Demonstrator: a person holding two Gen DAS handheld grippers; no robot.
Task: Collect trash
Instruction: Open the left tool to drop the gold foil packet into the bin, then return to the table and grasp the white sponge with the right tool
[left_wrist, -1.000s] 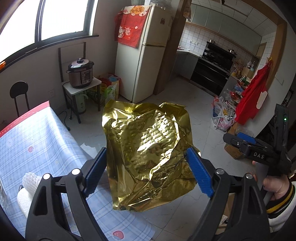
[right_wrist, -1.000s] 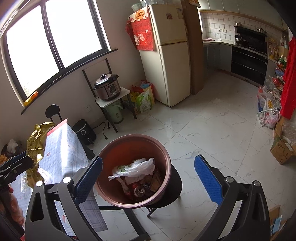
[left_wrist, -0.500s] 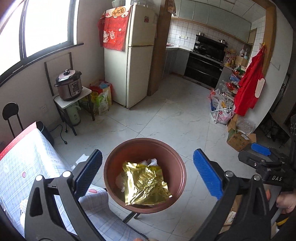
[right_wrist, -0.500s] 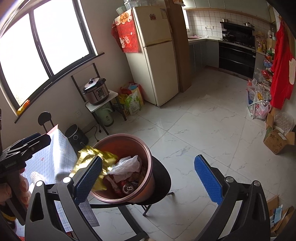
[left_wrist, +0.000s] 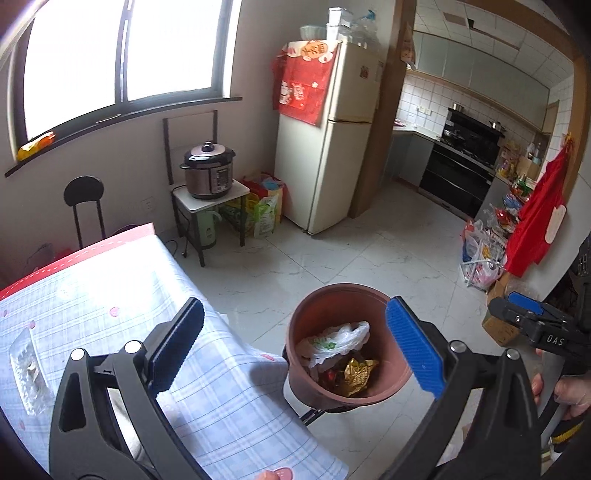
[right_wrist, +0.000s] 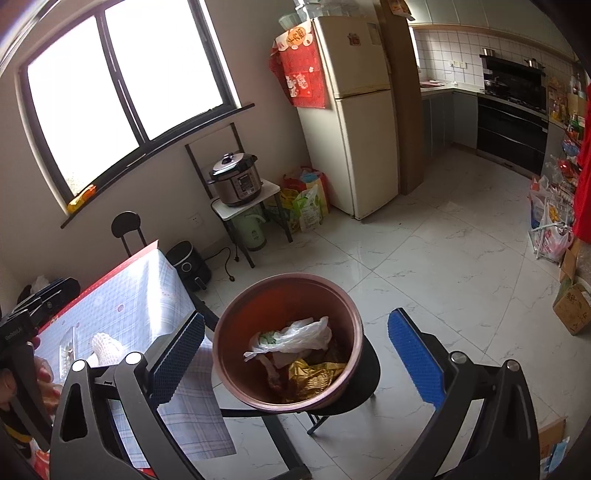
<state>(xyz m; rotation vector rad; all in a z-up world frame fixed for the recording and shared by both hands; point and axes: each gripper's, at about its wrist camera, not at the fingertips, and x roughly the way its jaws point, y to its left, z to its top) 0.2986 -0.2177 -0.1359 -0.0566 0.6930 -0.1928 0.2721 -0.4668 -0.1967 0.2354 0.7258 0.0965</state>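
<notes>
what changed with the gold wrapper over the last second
The left gripper, whose jaws have just been opening, let go of the gold wrapper; it dropped into the brown bin, beside the white bag. The right gripper stayed open and empty.

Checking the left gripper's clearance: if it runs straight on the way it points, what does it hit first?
Likely the tabletop: the left gripper stands open and empty, angled down over the table's checked cloth near its edge. The brown bin sits just right of that line; depth is hard to judge in the fisheye.
</notes>
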